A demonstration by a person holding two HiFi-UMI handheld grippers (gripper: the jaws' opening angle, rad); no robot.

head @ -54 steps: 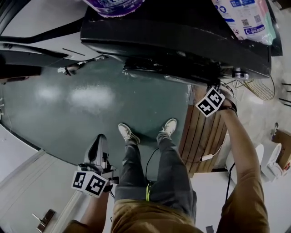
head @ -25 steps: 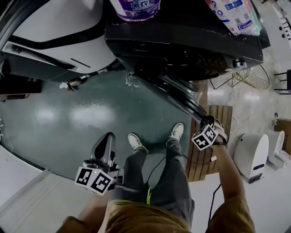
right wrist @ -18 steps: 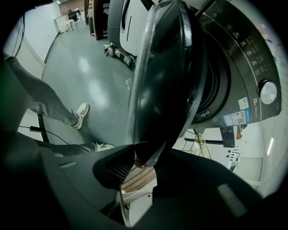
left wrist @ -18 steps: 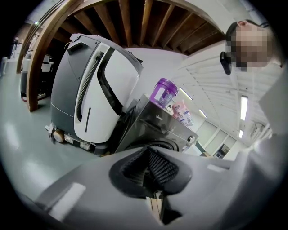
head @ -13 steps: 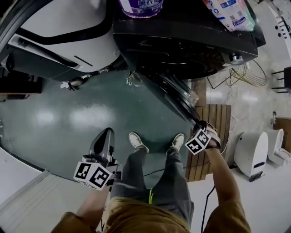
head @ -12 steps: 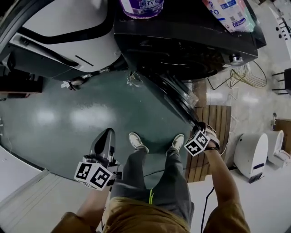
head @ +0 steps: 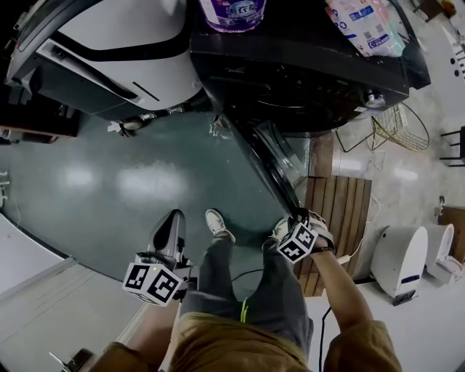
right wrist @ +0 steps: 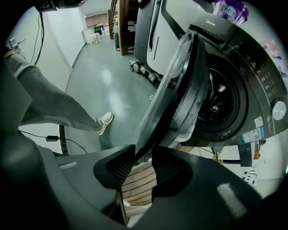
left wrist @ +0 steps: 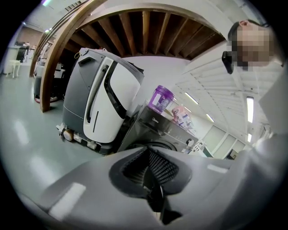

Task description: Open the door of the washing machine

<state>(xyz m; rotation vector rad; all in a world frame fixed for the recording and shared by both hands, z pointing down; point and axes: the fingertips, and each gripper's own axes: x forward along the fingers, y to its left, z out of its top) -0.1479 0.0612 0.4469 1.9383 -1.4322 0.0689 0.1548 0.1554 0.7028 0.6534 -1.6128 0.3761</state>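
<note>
Beneath both tongs a glossy green floor [head: 109, 182] is stretching wide and bare, giving the left tongs [head: 173, 216] open room on every side. Ahead of the left tongs a big white-and-grey floor-cleaning machine [head: 109, 51] is standing beside the black washing machine [head: 305, 80], which is facing the right tongs [head: 298, 215]. Its round door [head: 272, 163] is hanging swung out from the drum opening, and its free edge is reaching down into the right tongs, which are pinching that rim between their pads. Under the right tongs a slatted wooden mat [head: 341, 211] is lying along the green floor's edge. The left tongs are pointing toward the machines with their pads pressed together on nothing. Atop the washing machine, well beyond both tongs, a purple container [head: 232, 11] and a printed packet [head: 363, 25] are sitting.
</note>
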